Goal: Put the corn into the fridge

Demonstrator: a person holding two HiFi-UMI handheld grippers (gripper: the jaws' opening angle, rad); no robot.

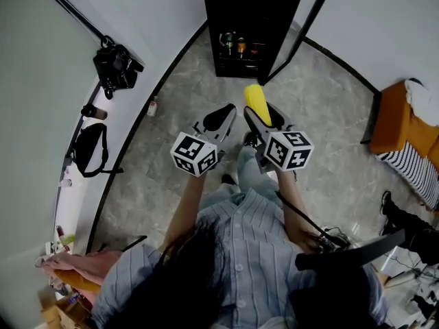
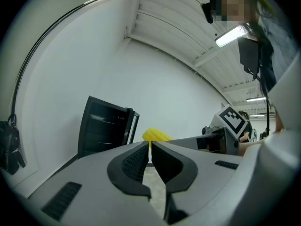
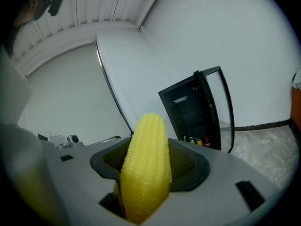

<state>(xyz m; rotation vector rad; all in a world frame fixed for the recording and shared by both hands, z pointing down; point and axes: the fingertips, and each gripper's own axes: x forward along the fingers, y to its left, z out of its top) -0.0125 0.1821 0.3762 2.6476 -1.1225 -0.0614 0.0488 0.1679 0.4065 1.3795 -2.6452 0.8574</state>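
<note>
A yellow corn cob [image 3: 145, 166] stands up between the jaws of my right gripper [image 3: 146, 171], which is shut on it; in the head view the corn [image 1: 258, 103] sticks out ahead of that gripper [image 1: 264, 118]. My left gripper [image 1: 223, 117] is held beside it, shut with nothing in it, its pads [image 2: 141, 160] nearly touching. The black fridge [image 1: 252, 25] stands ahead on the floor with its glass door [image 1: 305, 26] swung open to the right. Bottles [image 1: 240, 45] sit on its lower shelf. The corn tip [image 2: 155, 135] and the fridge [image 2: 106, 124] also show past the left jaws.
A black camera [image 1: 115, 67] on a stand and a black bag [image 1: 89, 149] lie along the curved white wall at the left. An orange seat [image 1: 398, 122] with striped cloth is at the right. Cables and gear [image 1: 405, 273] lie on the floor at the lower right.
</note>
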